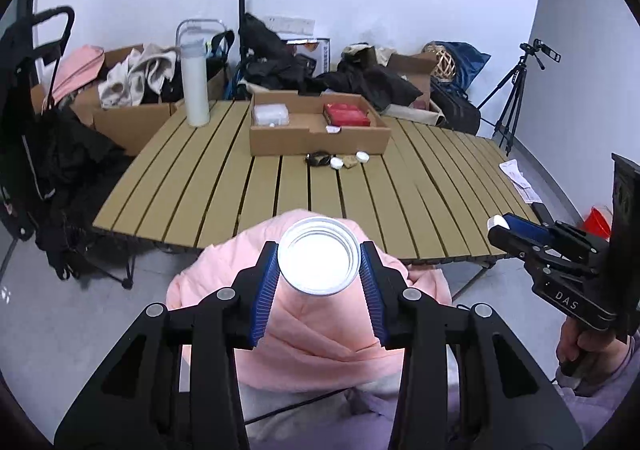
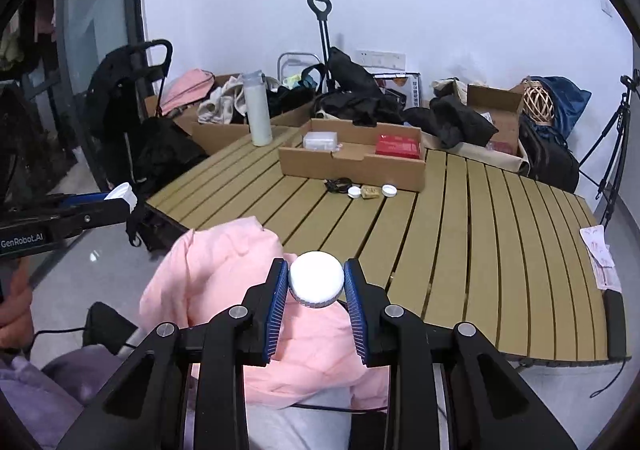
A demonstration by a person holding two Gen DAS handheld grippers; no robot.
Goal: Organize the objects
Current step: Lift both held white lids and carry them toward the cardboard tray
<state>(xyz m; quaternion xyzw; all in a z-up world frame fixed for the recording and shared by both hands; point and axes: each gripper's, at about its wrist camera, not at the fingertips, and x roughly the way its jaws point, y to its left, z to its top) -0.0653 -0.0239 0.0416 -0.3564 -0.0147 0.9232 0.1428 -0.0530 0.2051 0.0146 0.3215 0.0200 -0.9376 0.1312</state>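
My left gripper is shut on a small open white jar, its mouth facing the camera, held above a pink garment in front of the slatted table. My right gripper is shut on a white ribbed lid, also off the table's near edge. Each gripper shows in the other's view, the right gripper at the right and the left gripper at the left. On the table lie two white lids, a tan block and a black cord.
A shallow cardboard box holds a clear plastic case and a red packet. A tall white bottle stands at the far left. Boxes, bags, clothes and a tripod crowd the floor beyond. Papers lie at the table's right edge.
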